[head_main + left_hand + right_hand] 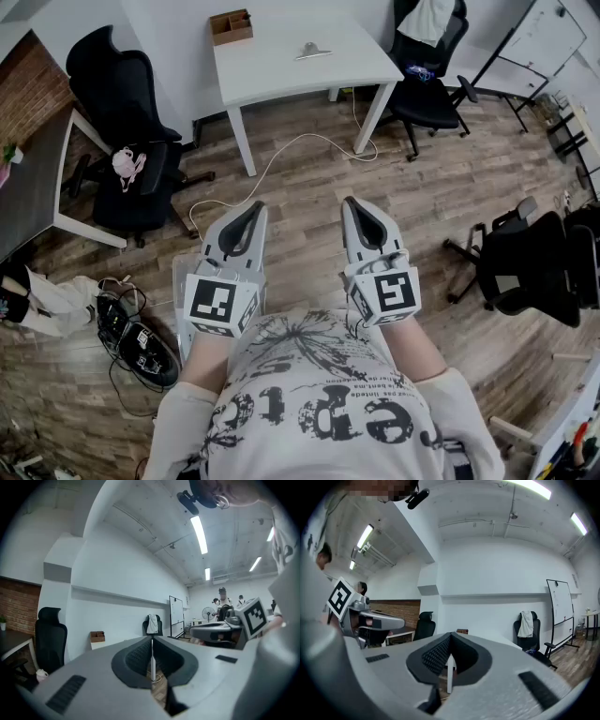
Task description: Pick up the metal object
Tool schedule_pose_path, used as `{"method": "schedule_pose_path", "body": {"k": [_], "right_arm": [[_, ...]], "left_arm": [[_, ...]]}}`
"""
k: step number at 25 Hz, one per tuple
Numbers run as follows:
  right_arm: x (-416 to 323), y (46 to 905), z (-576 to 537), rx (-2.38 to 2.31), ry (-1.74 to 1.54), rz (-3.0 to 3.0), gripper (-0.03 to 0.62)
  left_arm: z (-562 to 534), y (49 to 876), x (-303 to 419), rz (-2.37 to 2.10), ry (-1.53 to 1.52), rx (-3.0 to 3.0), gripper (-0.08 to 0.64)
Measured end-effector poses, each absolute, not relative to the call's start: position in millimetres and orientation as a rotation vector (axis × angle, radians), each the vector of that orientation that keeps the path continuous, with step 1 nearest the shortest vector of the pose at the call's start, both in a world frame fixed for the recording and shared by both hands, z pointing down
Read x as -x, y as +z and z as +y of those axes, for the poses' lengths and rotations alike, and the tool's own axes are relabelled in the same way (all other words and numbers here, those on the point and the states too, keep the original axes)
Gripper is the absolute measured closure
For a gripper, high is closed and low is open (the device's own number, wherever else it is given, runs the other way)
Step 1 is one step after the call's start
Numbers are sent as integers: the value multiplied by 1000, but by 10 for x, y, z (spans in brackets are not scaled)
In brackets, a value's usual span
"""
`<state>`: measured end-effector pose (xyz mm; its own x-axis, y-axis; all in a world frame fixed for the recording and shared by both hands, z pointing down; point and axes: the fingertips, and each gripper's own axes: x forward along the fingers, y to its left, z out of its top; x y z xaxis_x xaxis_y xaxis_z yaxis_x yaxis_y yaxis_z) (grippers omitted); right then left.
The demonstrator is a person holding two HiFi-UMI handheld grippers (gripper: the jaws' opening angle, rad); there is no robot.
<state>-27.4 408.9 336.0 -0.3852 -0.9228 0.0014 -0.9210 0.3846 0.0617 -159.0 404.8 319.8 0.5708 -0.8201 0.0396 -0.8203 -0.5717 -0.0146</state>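
Both tongs are held low in the frame over the wooden floor (309,178), in front of the person's chest and well apart from the desk (272,70) at the top centre. The left tongs (254,208), at lower left of centre, have their jaws together at the tips with nothing between them; their own view shows the dark ribbed pads (138,654) meeting, with only the floor showing through the hollow behind them. The right tongs (351,202), just right of centre, are likewise closed tip to tip and empty, touching nothing. The metal object (312,52) lies on the white desk at the top of the frame, to the right of a cardboard box (231,26), far from either tongs.
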Motion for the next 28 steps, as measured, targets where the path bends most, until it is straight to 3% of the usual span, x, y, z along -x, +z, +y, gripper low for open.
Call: {"method": "schedule_pose_path", "body": {"k": [28], "right_arm": [[-103, 3765, 3237, -1725, 99, -2540, 601]], "left_arm": [[3319, 3611, 1352, -1467, 102, -2688, 549]]}}
